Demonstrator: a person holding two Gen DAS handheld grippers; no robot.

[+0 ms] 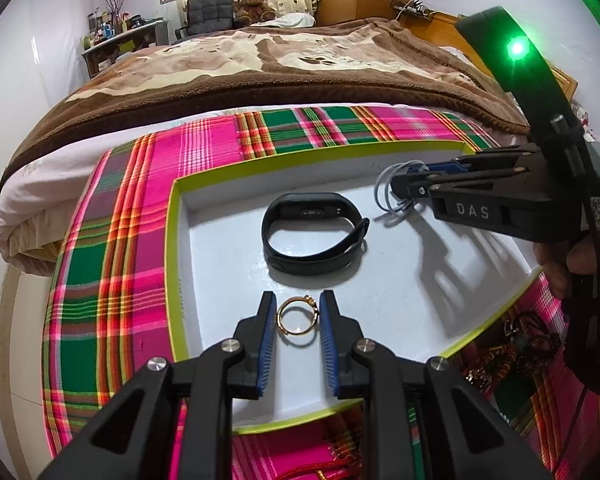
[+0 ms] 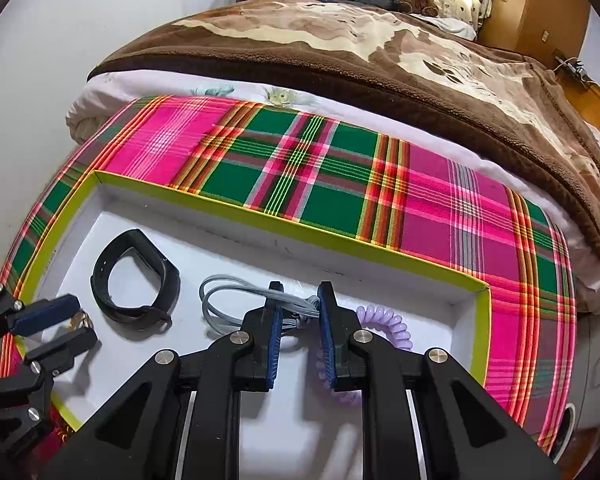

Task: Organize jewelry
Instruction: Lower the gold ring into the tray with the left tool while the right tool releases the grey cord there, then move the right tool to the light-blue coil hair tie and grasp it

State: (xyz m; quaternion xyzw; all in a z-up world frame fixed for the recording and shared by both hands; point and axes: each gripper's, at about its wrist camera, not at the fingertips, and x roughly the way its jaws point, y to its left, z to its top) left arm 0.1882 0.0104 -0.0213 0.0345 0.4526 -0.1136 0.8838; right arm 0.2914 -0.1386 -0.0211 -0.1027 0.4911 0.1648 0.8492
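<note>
- Ring, thin and gold, stands on its edge in the near part of the tray, so its round hole faces the left camera
- a small lumpy bit sits on the ring's top right side
- left gripper has the ring between its two blue ribbed pads; the pads look right up against the ring's sides, but I cannot tell if they squeeze it
- in the right view the left gripper shows from the side, with a bit of gold between its tips
- band is black, smooth and rubbery, bent into a closed loop; it lies past the ring, in the middle of the tray, with its long side going left to right in the left view
- cord is grey and thin, coiled in loose loops, lying just right of the band in the right view
- right gripper is clamped on the cord; the grey strands bunch up between its blue pads
- hair tie is pale purple, a springy curl like a phone wire, and it lies under and beside the right finger
- the tray is flat with a white floor and low yellow-green walls
- the tray sits on a cloth with pink, green and red checks, laid on a bed
- a brown fuzzy blanket covers the bed behind, and a teddy bear in a red hat sits far back
</note>
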